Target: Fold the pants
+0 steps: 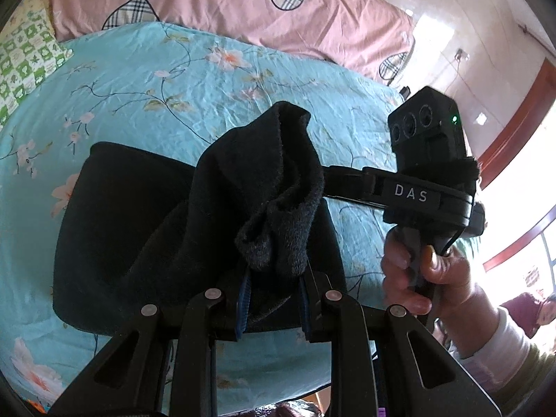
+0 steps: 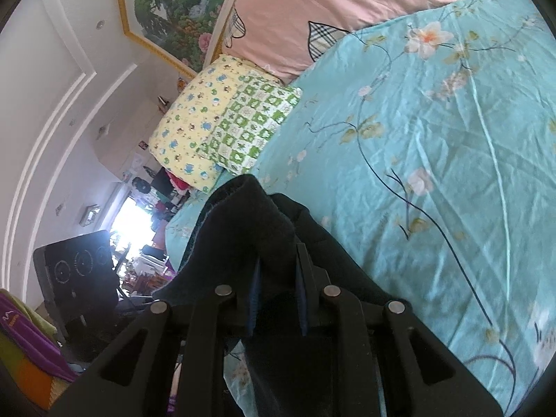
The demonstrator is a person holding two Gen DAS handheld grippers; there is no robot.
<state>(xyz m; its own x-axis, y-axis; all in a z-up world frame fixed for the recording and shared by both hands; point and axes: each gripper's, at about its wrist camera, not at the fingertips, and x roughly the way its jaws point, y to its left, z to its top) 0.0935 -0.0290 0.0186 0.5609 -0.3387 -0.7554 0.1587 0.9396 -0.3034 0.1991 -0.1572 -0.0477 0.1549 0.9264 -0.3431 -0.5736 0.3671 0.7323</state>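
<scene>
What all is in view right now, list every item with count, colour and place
pants: one, black, partly on the bed, an end lifted in both grippers
bedsheet: one, turquoise floral, covering the bed
quilt: one, pink with plaid hearts, far side of bed
pillow: one, yellow and green patterned, beside the quilt
painting: one, gold-framed, on the wall
left gripper: black, jaws shut on pants
right gripper: black, jaws shut on pants
right hand: holding the right gripper's handle

Black pants (image 1: 146, 229) on turquoise floral sheet (image 1: 166, 80).
</scene>
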